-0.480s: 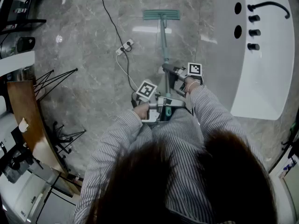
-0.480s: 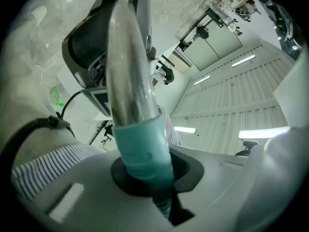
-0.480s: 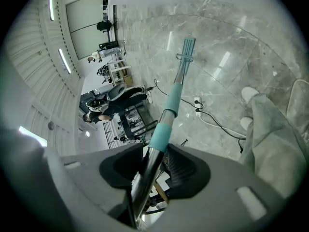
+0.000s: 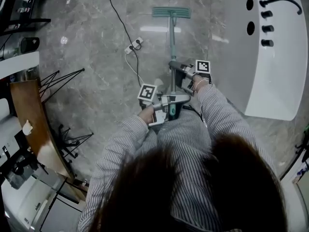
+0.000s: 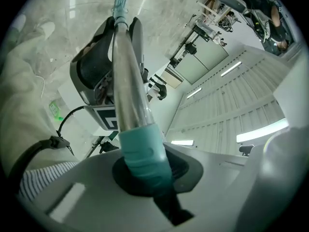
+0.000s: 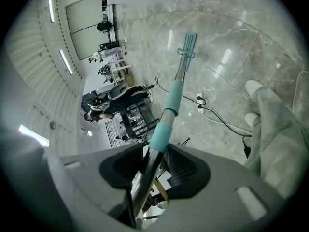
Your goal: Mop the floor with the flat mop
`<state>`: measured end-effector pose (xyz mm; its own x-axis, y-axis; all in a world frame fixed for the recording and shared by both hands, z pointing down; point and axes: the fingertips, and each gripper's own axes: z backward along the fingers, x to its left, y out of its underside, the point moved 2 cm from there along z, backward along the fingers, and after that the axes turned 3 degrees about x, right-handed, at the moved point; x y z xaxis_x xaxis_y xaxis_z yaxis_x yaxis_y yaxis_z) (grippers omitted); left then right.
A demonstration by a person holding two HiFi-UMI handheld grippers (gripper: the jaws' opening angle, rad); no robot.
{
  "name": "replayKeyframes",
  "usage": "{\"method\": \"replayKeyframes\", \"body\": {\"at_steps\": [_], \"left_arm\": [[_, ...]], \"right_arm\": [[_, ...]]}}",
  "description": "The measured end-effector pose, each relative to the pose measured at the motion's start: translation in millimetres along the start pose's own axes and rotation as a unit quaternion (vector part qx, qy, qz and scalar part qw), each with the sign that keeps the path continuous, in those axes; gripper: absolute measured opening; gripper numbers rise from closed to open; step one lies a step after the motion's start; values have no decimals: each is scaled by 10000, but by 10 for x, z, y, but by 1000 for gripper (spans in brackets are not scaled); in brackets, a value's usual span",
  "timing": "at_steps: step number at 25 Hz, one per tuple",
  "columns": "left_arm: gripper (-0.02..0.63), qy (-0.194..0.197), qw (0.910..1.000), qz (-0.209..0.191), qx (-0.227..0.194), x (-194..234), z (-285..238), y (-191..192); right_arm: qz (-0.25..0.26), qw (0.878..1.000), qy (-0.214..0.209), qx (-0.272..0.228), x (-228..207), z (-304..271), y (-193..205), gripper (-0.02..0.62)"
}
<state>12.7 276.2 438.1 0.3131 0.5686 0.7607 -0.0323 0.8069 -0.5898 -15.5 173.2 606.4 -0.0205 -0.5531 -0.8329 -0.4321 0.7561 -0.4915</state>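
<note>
The flat mop lies with its teal head (image 4: 171,12) on the grey marble floor (image 4: 91,57) ahead of me. Its pole (image 4: 172,47) runs back to my hands. My right gripper (image 4: 181,71) is shut on the pole lower down, and my left gripper (image 4: 168,103) is shut on the upper end. In the left gripper view the jaws of the left gripper (image 5: 145,166) clamp the teal grip (image 5: 141,149). The right gripper (image 6: 148,167) pinches the steel pole (image 6: 161,129), and the mop head (image 6: 188,45) shows far off.
A white power strip (image 4: 135,44) with black and white cables lies left of the pole. A large white tub (image 4: 280,71) fills the right side. A wooden panel (image 4: 29,120) and black wire stands (image 4: 63,79) are at the left. My shoes (image 6: 253,88) are near the cable.
The whole view has slid a little. Both grippers keep their hold on the handle, and the mop head sits at much the same spot beside the power strip.
</note>
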Motion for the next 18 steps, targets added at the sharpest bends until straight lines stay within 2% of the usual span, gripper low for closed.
{"method": "replayKeyframes", "body": {"at_steps": [5,11,15,18], "left_arm": [[31,-103,9999,-84,80,63,6,5],[46,-440,9983,-106,372,-76,528,219],[44,-734,9964,-6,433,-25,574,133],[44,-751,9963,28,428,-50,531,-1]], "right_arm": [[-60,10000,27,51,-63,51,-61,155],[-129,9997,141,145,-32,-233,285,155],[-112,9992,391,-3,-33,-298,237,141],[-124,9988,476,-43,6,-316,96,138]]}}
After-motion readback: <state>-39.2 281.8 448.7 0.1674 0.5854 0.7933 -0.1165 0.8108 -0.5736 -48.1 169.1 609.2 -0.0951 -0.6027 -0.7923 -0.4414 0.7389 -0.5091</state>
